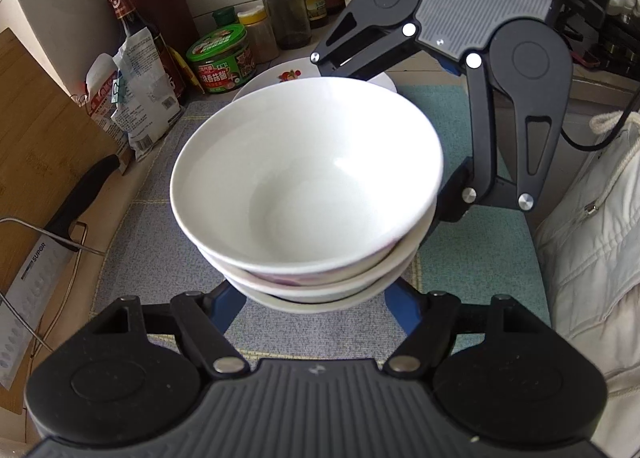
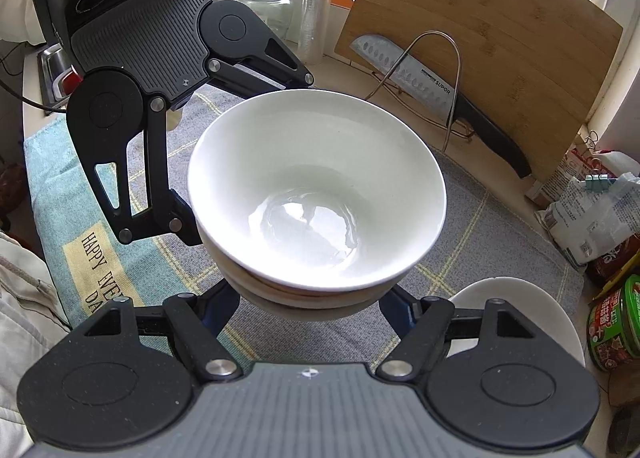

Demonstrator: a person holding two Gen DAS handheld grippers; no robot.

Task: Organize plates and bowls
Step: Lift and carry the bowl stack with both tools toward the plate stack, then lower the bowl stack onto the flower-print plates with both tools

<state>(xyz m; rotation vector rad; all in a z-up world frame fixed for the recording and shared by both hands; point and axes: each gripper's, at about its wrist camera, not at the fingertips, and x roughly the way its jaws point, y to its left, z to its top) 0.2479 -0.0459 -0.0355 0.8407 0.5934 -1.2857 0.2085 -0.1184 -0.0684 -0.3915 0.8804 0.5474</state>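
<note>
Bowls (image 1: 308, 193) stacked between both hand-held grippers, left (image 1: 316, 308) and right (image 2: 312, 304) each clamping the stack's base.

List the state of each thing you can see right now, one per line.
Bowl stack: nested, upright, top bowl empty, held between both grippers.
Left gripper: shut on the bowl stack's base.
Right gripper: shut on the bowl stack from the opposite side.
Plate: flat on the mat, behind the stack.
Knife: resting on the wire rack.
Cutting board: propped upright.

White bowls (image 1: 308, 177); grey/teal checked mat (image 1: 160, 250); green-lidded tin (image 1: 222, 57).
</note>
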